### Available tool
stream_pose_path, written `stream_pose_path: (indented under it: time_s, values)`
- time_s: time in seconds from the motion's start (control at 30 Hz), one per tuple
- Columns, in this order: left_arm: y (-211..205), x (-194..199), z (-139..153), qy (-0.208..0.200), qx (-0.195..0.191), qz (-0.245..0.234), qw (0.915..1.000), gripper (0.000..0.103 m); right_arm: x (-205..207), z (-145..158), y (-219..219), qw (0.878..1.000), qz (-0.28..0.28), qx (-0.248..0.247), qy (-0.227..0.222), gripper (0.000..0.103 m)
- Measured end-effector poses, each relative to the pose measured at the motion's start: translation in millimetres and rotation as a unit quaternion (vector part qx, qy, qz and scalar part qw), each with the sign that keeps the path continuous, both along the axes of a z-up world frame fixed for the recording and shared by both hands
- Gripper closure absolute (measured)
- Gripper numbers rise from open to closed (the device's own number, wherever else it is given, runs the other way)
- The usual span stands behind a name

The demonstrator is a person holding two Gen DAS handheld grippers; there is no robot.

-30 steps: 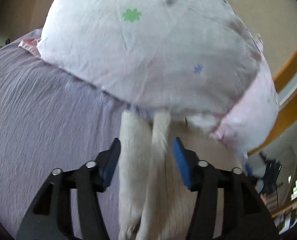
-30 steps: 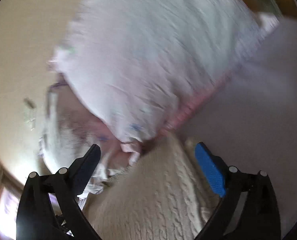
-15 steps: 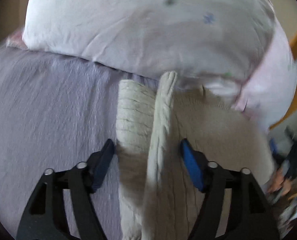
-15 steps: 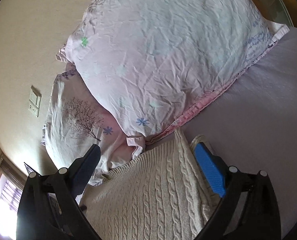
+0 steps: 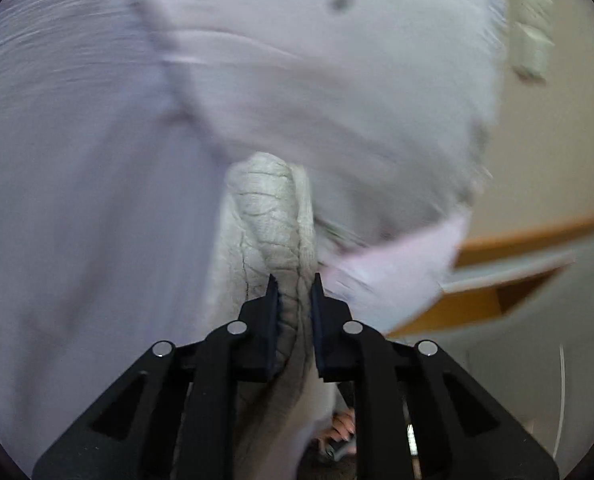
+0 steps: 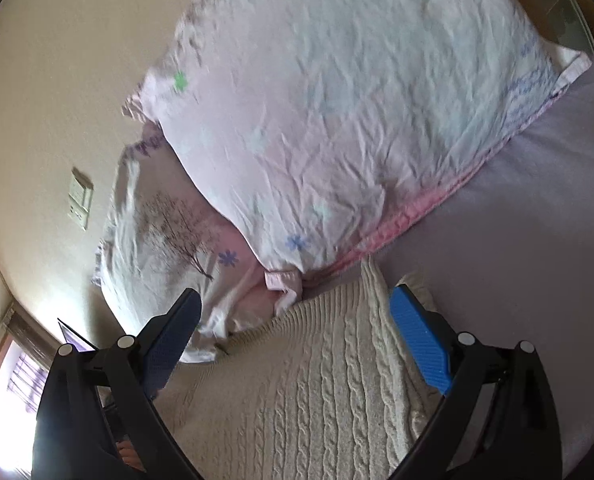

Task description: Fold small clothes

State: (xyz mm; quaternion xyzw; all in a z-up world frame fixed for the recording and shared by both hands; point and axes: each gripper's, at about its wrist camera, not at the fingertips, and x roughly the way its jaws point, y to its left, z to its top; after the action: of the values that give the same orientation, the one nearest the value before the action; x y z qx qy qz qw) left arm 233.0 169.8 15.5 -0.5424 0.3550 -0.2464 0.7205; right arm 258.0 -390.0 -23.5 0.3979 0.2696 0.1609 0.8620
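A cream cable-knit sweater (image 6: 309,384) lies on a lilac bed sheet (image 6: 517,248), close to the pillows. My left gripper (image 5: 293,292) is shut on a bunched fold of the sweater (image 5: 269,216), which rises ahead between its pads. The left wrist view is blurred by motion. My right gripper (image 6: 293,328) is open and empty, its blue pads (image 6: 417,336) spread wide just above the sweater's flat body.
Two pale floral pillows (image 6: 337,100) lean at the head of the bed, also blurred in the left wrist view (image 5: 317,88). A beige wall with a switch plate (image 6: 80,200) stands behind. A wooden bed frame (image 5: 497,280) shows at right.
My left gripper has shut on the sweater's fold, having been open half a second ago, and its view has swung sideways. My right gripper stays open over the sweater, nearly still.
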Motion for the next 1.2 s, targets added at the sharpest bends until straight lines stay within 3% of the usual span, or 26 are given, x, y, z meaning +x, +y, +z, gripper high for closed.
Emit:
stream_pose_path:
  time_s: [0.13,0.27,0.33,0.43,0.5,0.53,0.6,0.63,0.67,0.73,0.8,0.83,0.97,1.03,1.13,1.17,1.2]
  values:
    - [-77.6,3.0,51.6,-0.065,-0.006,-0.065,0.9958,0.090,-4.5,3.7,-13.2,1.000,-0.012,0.021,-0.012,0.006]
    - [-183.8,21.1,74.6,-0.087,-0.038,-0.143,0.9852,0.090,-9.5,10.0,-24.3,0.999,-0.029,0.023,-0.025,0.006]
    - [-243.4,34.7,71.5,-0.083,-0.064,-0.178,0.9784,0.089,-11.9,12.9,-29.5,0.999,-0.037,0.013,-0.031,0.006]
    - [-337.6,58.9,38.4,-0.007,-0.126,-0.235,0.9638,0.087,-13.1,13.0,-41.6,0.998,-0.052,-0.010,-0.027,0.006]
    - [-362.9,58.5,29.4,0.011,-0.163,-0.268,0.9495,0.088,-10.8,7.3,-54.8,0.998,-0.062,-0.015,0.000,0.005]
    - [-361.9,53.5,35.0,-0.011,-0.162,-0.276,0.9473,0.087,-9.1,3.3,-61.1,0.998,-0.062,-0.009,0.013,0.005]
    - [-337.8,44.3,47.0,-0.060,-0.136,-0.260,0.9539,0.076,-4.4,-7.0,-75.0,0.997,-0.051,0.024,0.043,0.005]
    - [-322.3,39.9,49.6,-0.071,-0.118,-0.247,0.9591,0.059,-2.1,-11.1,-79.0,0.997,-0.046,0.036,0.059,0.004]
    - [-297.0,32.5,50.1,-0.074,-0.059,-0.217,0.9714,0.046,2.5,-18.2,-81.8,0.995,-0.030,0.053,0.084,0.003]
    - [-266.5,26.4,44.1,-0.057,0.070,-0.177,0.9800,0.042,10.2,-27.5,-77.6,0.991,-0.005,0.050,0.125,0.003]
    - [-248.5,17.8,27.9,-0.024,0.148,-0.156,0.9765,0.039,15.6,-33.5,-68.1,0.986,0.012,0.021,0.162,0.003]
    - [-243.0,15.3,14.8,0.001,0.169,-0.152,0.9739,0.038,18.8,-35.4,-62.2,0.984,0.021,0.006,0.176,0.003]
    - [-235.0,15.8,-24.1,0.055,0.180,-0.157,0.9694,0.036,20.4,-46.2,-45.0,0.977,0.051,-0.024,0.204,0.003]
    - [-242.7,16.1,-35.3,0.059,0.172,-0.170,0.9686,0.034,18.5,-47.8,-43.9,0.978,0.056,-0.030,0.201,0.003]
    - [-271.2,27.3,-42.0,0.052,0.182,-0.176,0.9659,0.021,18.5,-50.2,-38.0,0.980,0.073,-0.022,0.186,0.003]
    - [-273.0,28.6,-37.6,0.052,0.187,-0.178,0.9647,0.021,18.2,-51.1,-35.1,0.980,0.082,-0.023,0.181,0.008]
    - [-276.3,34.4,-35.4,0.051,0.186,-0.177,0.9652,0.023,20.0,-53.2,-32.0,0.979,0.093,-0.020,0.181,0.033]
